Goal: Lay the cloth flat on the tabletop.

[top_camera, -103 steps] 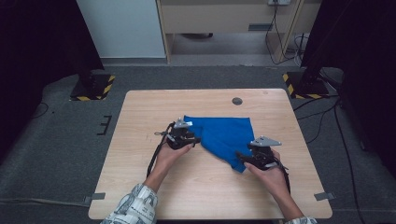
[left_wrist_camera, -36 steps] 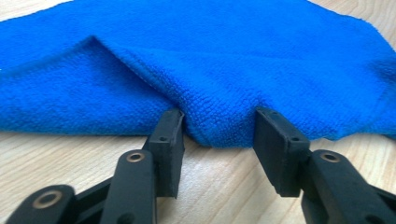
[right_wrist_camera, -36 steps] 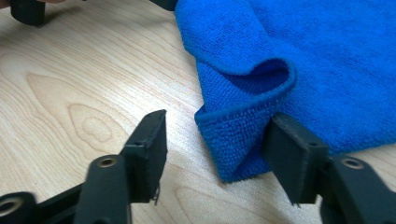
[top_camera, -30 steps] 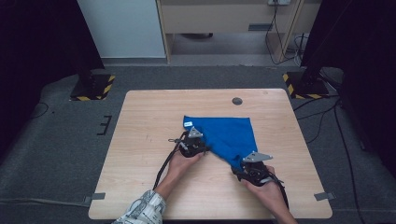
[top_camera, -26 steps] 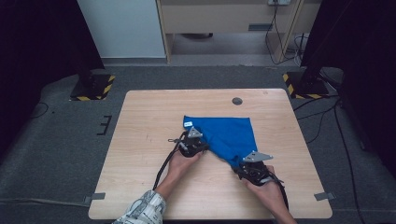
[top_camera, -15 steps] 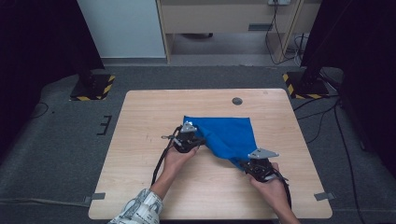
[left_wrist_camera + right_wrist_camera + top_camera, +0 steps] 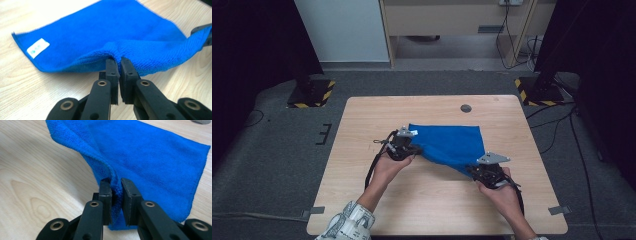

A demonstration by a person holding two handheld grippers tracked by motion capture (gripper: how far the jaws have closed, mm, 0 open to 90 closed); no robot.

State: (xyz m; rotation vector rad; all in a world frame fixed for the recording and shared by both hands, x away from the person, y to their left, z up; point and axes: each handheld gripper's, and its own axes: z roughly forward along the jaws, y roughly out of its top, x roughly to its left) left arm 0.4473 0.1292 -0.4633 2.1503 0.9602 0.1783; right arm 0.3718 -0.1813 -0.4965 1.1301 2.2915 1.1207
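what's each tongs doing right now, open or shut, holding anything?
Left tongs: shut on an edge of the blue cloth.
Right tongs: shut on the blue cloth, pinching a corner of it.

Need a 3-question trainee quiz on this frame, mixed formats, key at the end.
1. True or false: the left gripper has its fingers closed on an edge of the blue cloth.
2. Multiple choice: what does the right gripper hold? A) a bare patch of the table B) a fold of the blue cloth C) the white label
3. Short answer: what sits on the table beyond the cloth's far edge in the high view?

Key
1. True; cloth is pinched between both fingers.
2. B
3. A small dark round disc, apart from the cloth.
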